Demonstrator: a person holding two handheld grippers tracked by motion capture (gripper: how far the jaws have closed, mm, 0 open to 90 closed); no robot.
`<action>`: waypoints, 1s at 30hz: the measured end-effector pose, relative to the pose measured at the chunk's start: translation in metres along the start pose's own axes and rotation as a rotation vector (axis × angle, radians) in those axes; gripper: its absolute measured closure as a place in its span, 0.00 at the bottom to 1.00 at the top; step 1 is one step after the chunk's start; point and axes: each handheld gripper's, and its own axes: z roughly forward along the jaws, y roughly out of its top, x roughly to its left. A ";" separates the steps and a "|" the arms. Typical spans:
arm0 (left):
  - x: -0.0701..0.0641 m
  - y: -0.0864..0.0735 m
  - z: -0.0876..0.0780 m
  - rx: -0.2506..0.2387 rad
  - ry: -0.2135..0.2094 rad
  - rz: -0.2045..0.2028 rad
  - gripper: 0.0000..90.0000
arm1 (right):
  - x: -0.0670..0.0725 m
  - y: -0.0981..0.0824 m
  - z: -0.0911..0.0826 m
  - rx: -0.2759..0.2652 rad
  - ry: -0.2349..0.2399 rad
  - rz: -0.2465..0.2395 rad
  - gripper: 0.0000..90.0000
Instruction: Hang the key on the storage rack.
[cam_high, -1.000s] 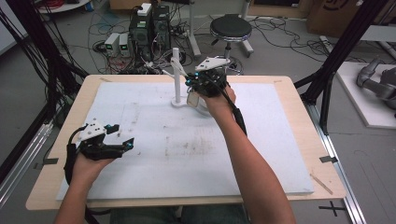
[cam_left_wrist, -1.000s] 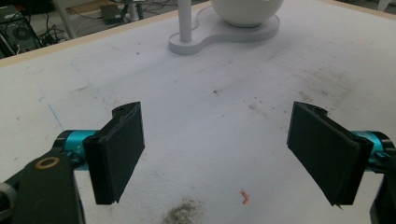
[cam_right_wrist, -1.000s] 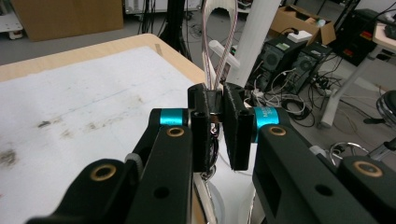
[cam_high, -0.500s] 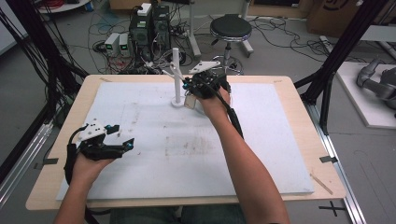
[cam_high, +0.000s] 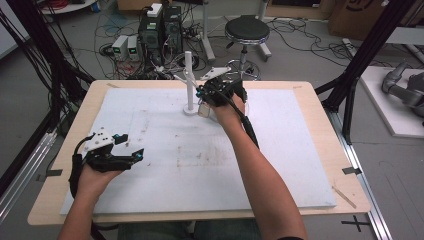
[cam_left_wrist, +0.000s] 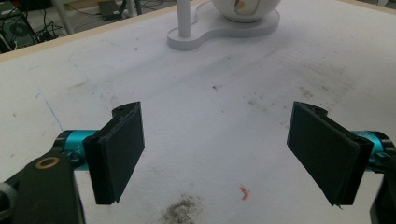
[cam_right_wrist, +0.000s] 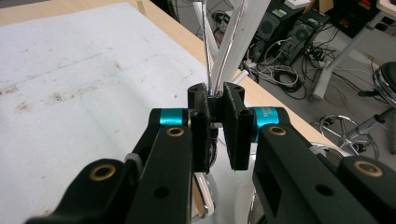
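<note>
While the left claw (cam_high: 131, 156) rests low over the white foam-covered bench (cam_high: 300, 165) with jaws wide apart and nothing between them, the right claw (cam_right_wrist: 218, 126) is clamped on a thin silver metal handle (cam_right_wrist: 208, 70), beside the white plastic post stand (cam_high: 188, 80) at the bench's far side.

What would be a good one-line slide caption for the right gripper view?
Right gripper shut on a thin metal wire beside a white stand, above the white table mat.
</note>
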 end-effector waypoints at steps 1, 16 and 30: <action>0.000 0.000 0.000 0.000 0.001 0.001 0.21 | 0.000 0.000 0.000 -0.005 -0.003 -0.003 0.87; 0.001 0.002 -0.001 -0.009 0.005 0.003 0.21 | -0.006 -0.030 -0.037 -0.079 -0.012 0.072 0.45; 0.005 0.008 0.008 -0.021 0.015 0.002 0.21 | -0.019 -0.076 -0.092 -0.118 -0.003 0.124 0.34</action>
